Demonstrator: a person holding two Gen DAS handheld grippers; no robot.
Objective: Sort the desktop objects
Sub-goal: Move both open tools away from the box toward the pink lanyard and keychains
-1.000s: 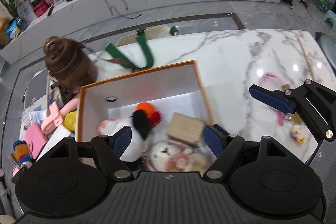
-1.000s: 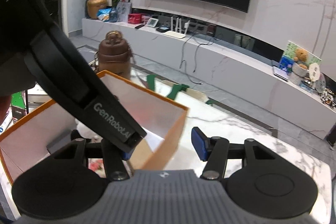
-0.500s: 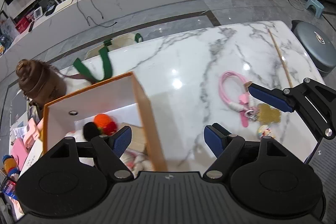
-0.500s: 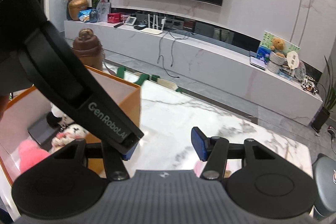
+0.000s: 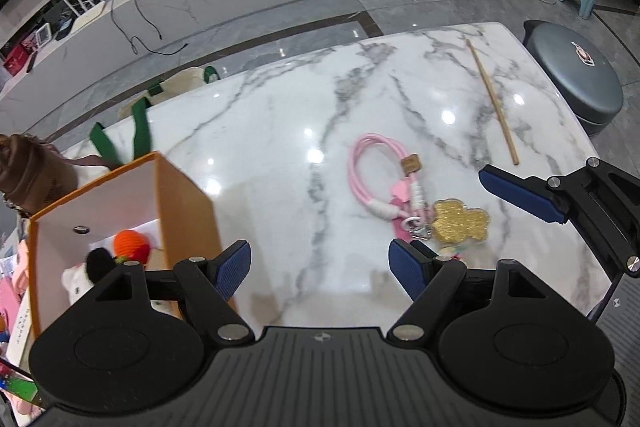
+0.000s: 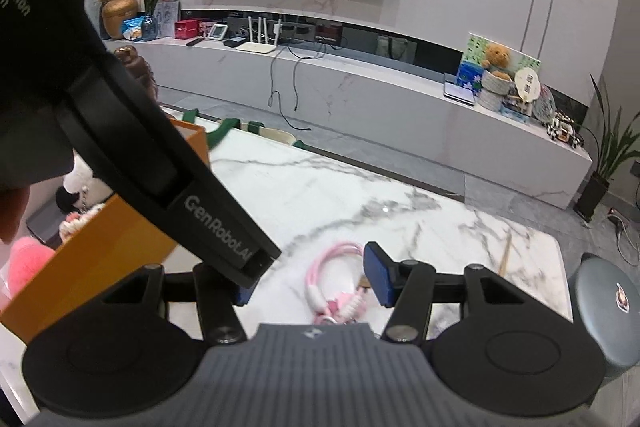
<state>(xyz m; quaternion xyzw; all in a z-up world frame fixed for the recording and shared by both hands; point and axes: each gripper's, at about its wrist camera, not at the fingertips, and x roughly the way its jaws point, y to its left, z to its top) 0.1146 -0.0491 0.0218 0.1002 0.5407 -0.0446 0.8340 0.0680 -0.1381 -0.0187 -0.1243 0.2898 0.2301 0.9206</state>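
Observation:
An orange box (image 5: 188, 203) with plush toys (image 5: 128, 247) inside stands on the marble table (image 5: 280, 131) at the left. A pink cord keychain (image 5: 376, 175) and a gold glitter charm (image 5: 462, 221) lie on the table to the right. My left gripper (image 5: 320, 267) is open and empty, above bare table between the box and the keychain. My right gripper (image 6: 308, 283) is open and empty; it hovers just above the pink keychain (image 6: 332, 287). One right finger (image 5: 520, 195) shows in the left wrist view beside the charm. The left gripper's body (image 6: 160, 163) blocks much of the right wrist view.
A wooden stick (image 5: 494, 103) lies at the table's far right. A brown bottle (image 5: 28, 171) and a green-strapped bag (image 5: 140, 123) sit behind the box. A grey stool (image 5: 572, 75) stands off the table's right edge. Clutter lies left of the box.
My left gripper has swung right, from over the box's inside to over the bare table near the keychain. The right gripper has moved right too, and the keychain has come into its view.

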